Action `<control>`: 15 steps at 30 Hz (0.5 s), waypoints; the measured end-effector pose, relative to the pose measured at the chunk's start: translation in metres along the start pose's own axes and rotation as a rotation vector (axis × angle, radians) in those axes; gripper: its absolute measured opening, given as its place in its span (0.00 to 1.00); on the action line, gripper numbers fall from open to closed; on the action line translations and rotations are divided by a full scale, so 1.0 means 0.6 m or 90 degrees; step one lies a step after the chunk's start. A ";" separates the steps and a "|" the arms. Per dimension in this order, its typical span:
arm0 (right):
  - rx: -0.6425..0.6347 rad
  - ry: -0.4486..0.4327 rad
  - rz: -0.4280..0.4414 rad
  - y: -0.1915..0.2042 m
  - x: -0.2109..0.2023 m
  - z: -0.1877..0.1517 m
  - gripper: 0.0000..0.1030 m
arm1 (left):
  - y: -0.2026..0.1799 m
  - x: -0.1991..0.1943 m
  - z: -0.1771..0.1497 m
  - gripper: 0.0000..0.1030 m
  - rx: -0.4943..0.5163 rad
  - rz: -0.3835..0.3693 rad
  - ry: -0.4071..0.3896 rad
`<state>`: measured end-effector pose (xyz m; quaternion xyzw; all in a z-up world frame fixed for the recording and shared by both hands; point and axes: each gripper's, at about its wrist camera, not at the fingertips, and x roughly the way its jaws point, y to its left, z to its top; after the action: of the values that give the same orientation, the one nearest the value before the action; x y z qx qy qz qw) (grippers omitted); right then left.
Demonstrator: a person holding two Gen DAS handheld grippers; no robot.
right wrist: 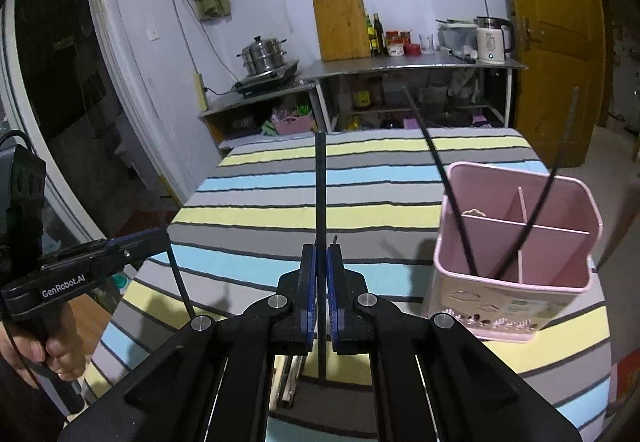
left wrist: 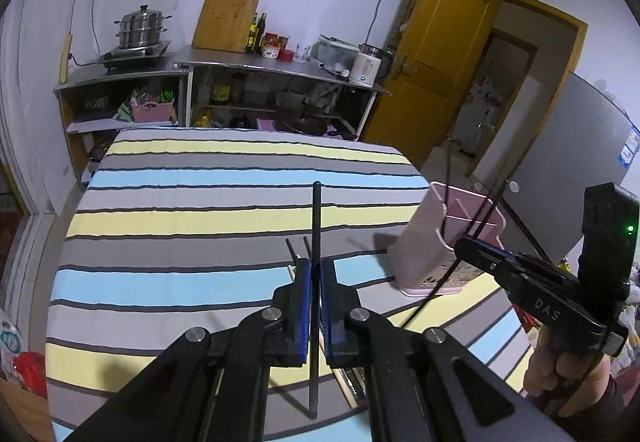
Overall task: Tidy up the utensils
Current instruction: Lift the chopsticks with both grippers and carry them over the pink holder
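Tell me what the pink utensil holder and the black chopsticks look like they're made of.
Pink utensil holder: probably matte moulded plastic, judging by thin walls, rounded corners and printed front. Black chopstick in the right gripper and the one in the left gripper: uniform dull black, straight and thin, perhaps plastic or fibreglass; can't tell for certain.

holder base: the pink utensil holder [right wrist: 516, 282] hides the lower ends of two black chopsticks [right wrist: 460, 217].
table edge: the striped table [left wrist: 200, 209] is cut off by the bottom frame.
holder print: too blurred to read.
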<state>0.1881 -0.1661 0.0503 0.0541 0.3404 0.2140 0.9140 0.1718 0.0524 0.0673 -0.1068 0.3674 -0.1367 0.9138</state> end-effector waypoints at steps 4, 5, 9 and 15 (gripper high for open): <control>0.005 -0.012 0.001 -0.007 -0.023 -0.003 0.05 | -0.013 -0.020 0.001 0.04 0.008 -0.004 -0.004; 0.006 -0.014 0.001 -0.012 -0.025 0.001 0.05 | -0.015 -0.023 0.003 0.04 0.008 -0.005 -0.004; 0.011 -0.025 0.002 -0.013 -0.040 0.004 0.05 | -0.027 -0.037 0.011 0.04 0.013 -0.015 -0.013; 0.018 -0.049 -0.003 -0.025 -0.075 0.010 0.05 | -0.058 -0.049 0.031 0.04 0.024 -0.037 -0.023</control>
<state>0.1670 -0.1988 0.0782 0.0742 0.3083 0.2050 0.9260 0.1583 0.0309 0.1096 -0.1028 0.3447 -0.1684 0.9177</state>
